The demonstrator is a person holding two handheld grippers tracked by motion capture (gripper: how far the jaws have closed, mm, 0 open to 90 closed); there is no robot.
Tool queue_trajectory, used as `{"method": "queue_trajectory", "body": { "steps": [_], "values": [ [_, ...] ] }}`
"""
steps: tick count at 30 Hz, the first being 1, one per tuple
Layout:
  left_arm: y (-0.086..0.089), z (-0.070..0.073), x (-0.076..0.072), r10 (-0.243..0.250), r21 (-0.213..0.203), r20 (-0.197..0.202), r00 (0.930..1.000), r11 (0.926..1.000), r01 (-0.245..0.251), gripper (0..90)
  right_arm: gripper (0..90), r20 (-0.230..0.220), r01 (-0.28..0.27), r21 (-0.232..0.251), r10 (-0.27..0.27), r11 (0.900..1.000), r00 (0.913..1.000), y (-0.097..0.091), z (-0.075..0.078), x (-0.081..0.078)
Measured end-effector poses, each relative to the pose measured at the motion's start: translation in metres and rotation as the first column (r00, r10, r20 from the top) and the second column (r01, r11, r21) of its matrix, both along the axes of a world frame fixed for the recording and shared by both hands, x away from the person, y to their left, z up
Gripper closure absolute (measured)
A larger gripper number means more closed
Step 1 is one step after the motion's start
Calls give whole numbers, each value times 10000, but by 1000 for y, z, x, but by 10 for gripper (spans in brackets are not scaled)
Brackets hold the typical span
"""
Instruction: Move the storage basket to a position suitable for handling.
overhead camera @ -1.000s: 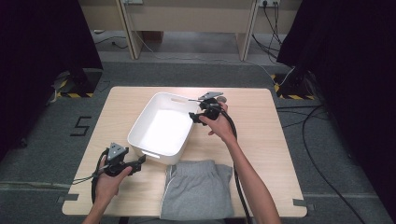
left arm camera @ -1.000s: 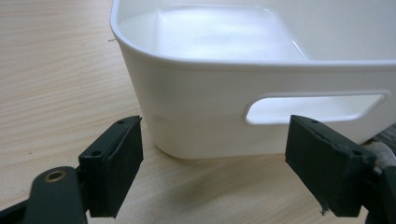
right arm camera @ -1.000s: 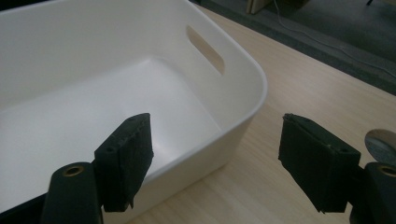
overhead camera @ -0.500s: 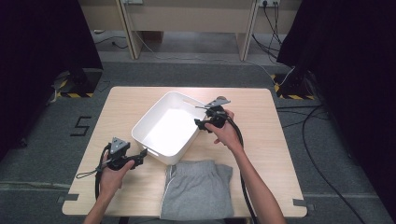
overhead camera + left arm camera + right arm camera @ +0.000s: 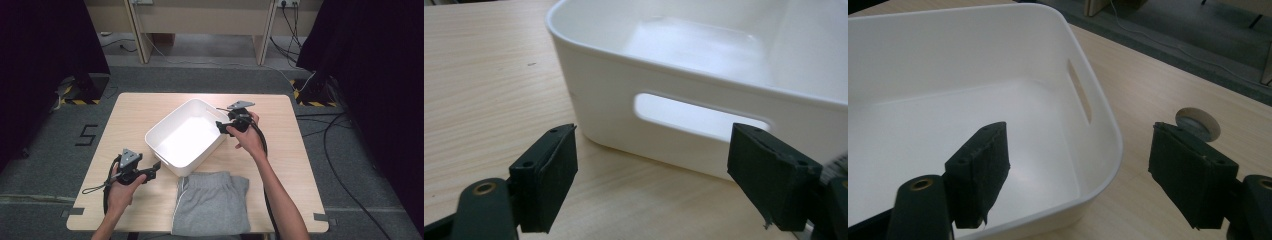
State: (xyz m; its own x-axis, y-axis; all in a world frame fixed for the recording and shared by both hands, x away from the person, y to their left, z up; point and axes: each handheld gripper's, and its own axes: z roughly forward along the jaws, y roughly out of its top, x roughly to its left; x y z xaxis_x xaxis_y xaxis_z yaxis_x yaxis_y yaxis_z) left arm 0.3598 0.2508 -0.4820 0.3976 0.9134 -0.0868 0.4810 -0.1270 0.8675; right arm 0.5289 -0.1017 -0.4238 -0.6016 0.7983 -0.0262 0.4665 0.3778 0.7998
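A white rectangular plastic bin (image 5: 187, 137) with rounded corners and slot handles sits turned at an angle near the middle of the light wooden table (image 5: 125, 115) in the high view, its inside bare. Just below it in the frame, at the table's near edge, lies a folded grey fabric garment with a white side stripe (image 5: 210, 202), close to the bin's lower corner. The left gripper (image 5: 156, 167), held in the person's left hand (image 5: 122, 187) at lower left of the high view, points toward the bin's lower-left wall and hangs just short of it; in the left gripper view its jaws stand wide apart, framing the slot handle (image 5: 701, 112) in that wall with nothing between them. The right gripper (image 5: 220, 127), held in the right hand (image 5: 250, 140) at centre right of the high view, sits at the bin's right-hand rim; in the right gripper view its jaws are spread wide, one over the bin's interior and the other outside over the table, straddling the rim (image 5: 1113, 150) without clamping it. A round grey cable grommet (image 5: 1198, 125) is set in the tabletop at right in that view.
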Motion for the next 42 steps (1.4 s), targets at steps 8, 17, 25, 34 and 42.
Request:
{"method": "queue_trajectory", "body": {
  "steps": [8, 17, 25, 34, 42],
  "values": [
    [-21, 3, -15, -914, -221, 35, 9958, 9956, 915, 190, 509, -541, -135, -129, 127, 9998, 9985, -6, -22, 20],
    [-38, 1, -19, -1346, -386, -41, 9909, 9902, 1344, 199, 511, -531, 416, 80, -411, 9991, 9977, -12, -22, -7],
    [-37, 3, -11, -1348, -329, -13, 9909, 9903, 1347, 198, 412, -422, 441, -178, -448, 9989, 9981, -17, -21, -35],
    [-30, 3, -4, -1122, -592, 41, 9937, 9919, 1123, 223, 331, -290, 143, -436, -156, 9989, 9995, -27, -15, -74],
    [-34, 3, 1, -1453, -703, -66, 9894, 9870, 1444, 230, 350, -477, 37, 176, -29, 9998, 9989, -39, -20, -59]
  ]
}}
